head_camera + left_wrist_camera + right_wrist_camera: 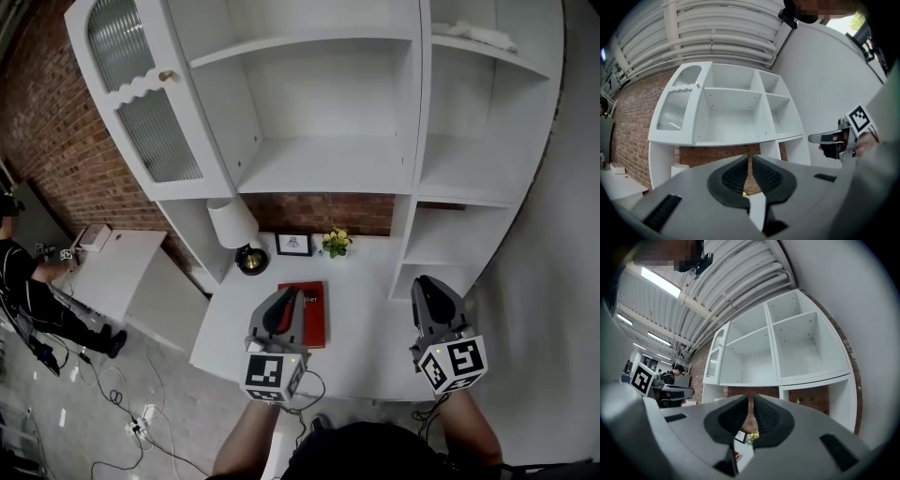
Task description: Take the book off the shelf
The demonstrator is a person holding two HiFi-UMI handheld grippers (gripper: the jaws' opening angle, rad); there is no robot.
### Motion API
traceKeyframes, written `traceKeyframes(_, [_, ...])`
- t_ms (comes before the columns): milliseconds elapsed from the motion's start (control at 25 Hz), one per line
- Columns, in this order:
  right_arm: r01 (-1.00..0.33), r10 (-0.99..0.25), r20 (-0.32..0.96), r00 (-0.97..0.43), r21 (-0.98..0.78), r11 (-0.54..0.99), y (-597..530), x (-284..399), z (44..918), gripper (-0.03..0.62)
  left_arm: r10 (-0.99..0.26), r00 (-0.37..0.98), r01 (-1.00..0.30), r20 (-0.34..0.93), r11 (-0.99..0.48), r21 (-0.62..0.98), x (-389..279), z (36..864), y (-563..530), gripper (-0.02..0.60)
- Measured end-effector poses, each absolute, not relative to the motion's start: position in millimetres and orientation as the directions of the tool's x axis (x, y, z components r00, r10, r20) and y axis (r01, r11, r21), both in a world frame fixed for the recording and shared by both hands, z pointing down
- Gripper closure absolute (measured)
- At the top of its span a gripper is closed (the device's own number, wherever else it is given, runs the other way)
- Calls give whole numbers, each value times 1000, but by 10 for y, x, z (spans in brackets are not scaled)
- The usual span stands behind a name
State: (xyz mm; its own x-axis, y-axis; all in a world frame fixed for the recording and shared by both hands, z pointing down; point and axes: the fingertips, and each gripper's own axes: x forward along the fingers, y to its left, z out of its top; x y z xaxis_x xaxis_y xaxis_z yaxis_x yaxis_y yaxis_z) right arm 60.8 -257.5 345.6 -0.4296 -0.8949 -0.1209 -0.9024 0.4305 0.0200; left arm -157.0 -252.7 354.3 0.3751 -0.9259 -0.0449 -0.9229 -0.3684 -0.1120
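Book point(316, 323): we see it flat on the surface point(375, 300) near the front edge, already off the shelf point(328, 164); its long axis runs from front edge to back.
Left gripper point(284, 296): fingers clenched on nothing, over the book's left half, pointing along it.
Right gripper point(428, 286): fingers clenched, empty, well apart toward the right edge.
Nearer: the left, we judge; its fingers must release before any grasp.

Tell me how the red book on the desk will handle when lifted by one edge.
The red book looks thin and flat, so it is probably fairly stiff and light. It lies flat on the white desk, so there is little edge to pinch. Its cover looks smooth and may slip.
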Motion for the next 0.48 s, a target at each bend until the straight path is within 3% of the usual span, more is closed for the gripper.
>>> traceKeyframes(480, [-883, -866, -176, -469, 99, 458, -2535, 561, 3168, 565, -920, 379, -923, -99, -370, -103, -1463, 3373, -2579, 551])
